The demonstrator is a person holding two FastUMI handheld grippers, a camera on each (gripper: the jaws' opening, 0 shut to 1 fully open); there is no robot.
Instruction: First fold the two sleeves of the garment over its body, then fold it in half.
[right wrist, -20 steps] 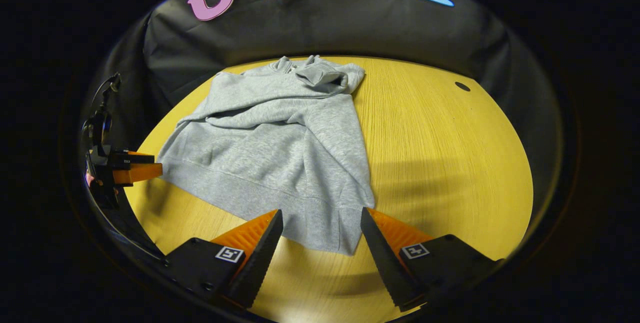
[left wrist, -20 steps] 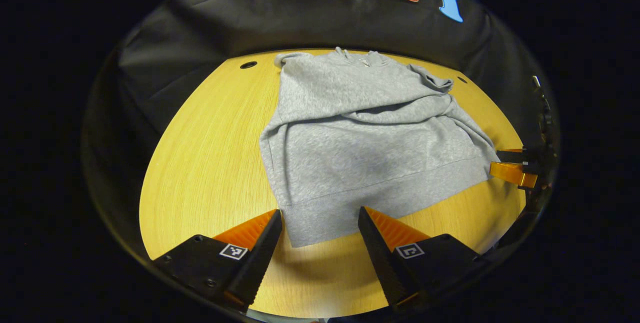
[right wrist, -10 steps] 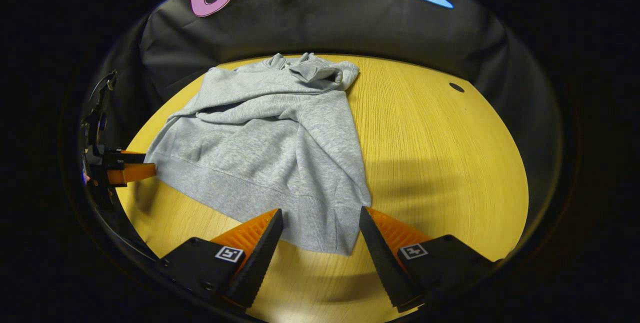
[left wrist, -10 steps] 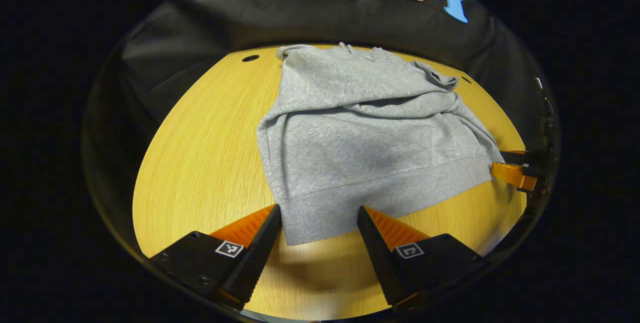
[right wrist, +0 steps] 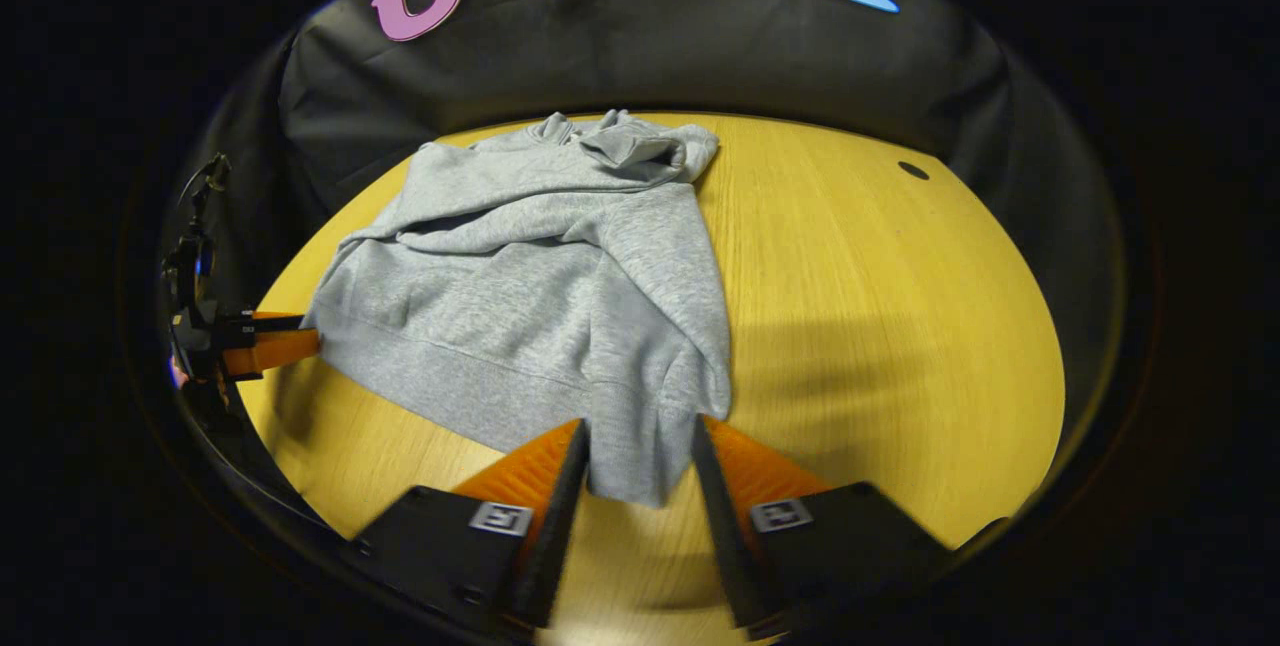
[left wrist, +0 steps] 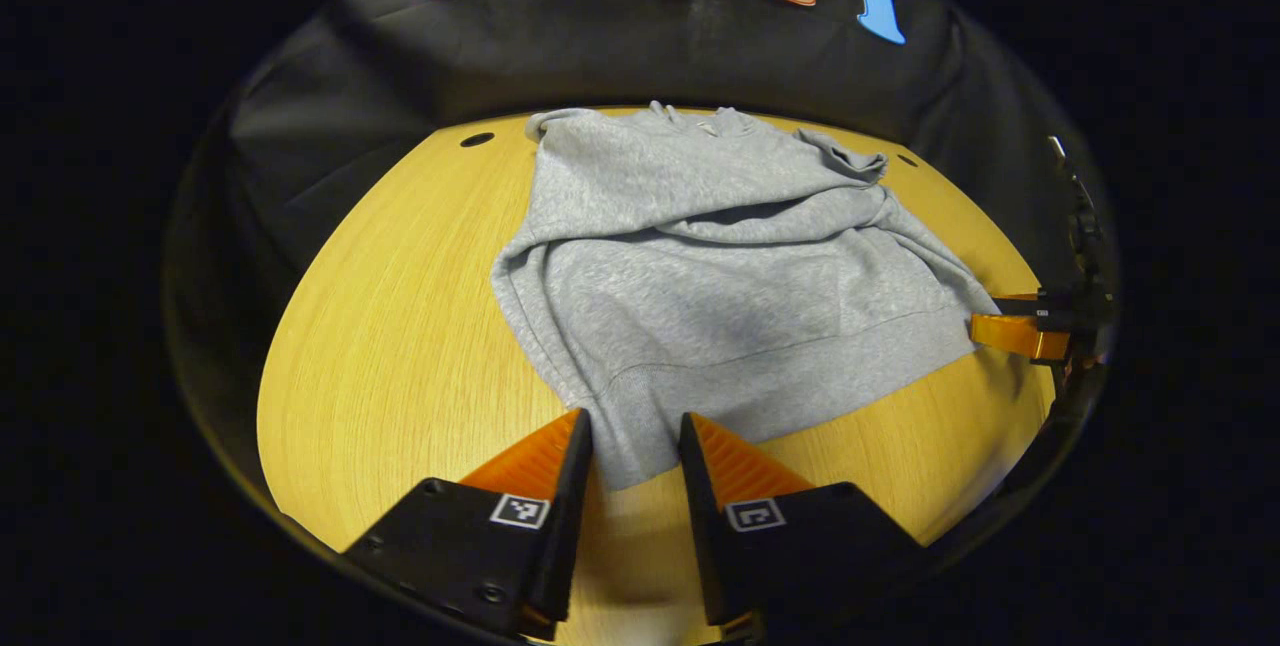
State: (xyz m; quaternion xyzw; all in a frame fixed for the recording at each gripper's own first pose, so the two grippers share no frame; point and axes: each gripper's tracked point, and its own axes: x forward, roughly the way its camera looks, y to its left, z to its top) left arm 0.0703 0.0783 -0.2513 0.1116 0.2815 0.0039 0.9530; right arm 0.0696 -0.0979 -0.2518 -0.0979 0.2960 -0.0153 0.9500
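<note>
A grey hooded sweatshirt (left wrist: 720,266) lies flat on the round wooden table (left wrist: 400,326), hood at the far side, both sleeves laid across its body. My left gripper (left wrist: 635,421) pinches the near left hem corner, the cloth bunched between its two fingers. In the right gripper view the sweatshirt (right wrist: 540,286) spreads to the left, and my right gripper (right wrist: 638,423) is shut on the near right hem corner. The right gripper (left wrist: 1010,331) shows far right at the hem in the left gripper view. The left gripper (right wrist: 270,346) shows far left in the right gripper view.
The wooden table (right wrist: 880,306) has bare surface right of the garment in the right gripper view and left of it in the left gripper view. A small hole (left wrist: 476,139) sits near the far left edge, another hole (right wrist: 912,170) near the far right edge.
Both grippers have narrowed from wide open onto the hem corners, and the cloth now bunches between their fingers. The hem has puckered slightly at both corners.
</note>
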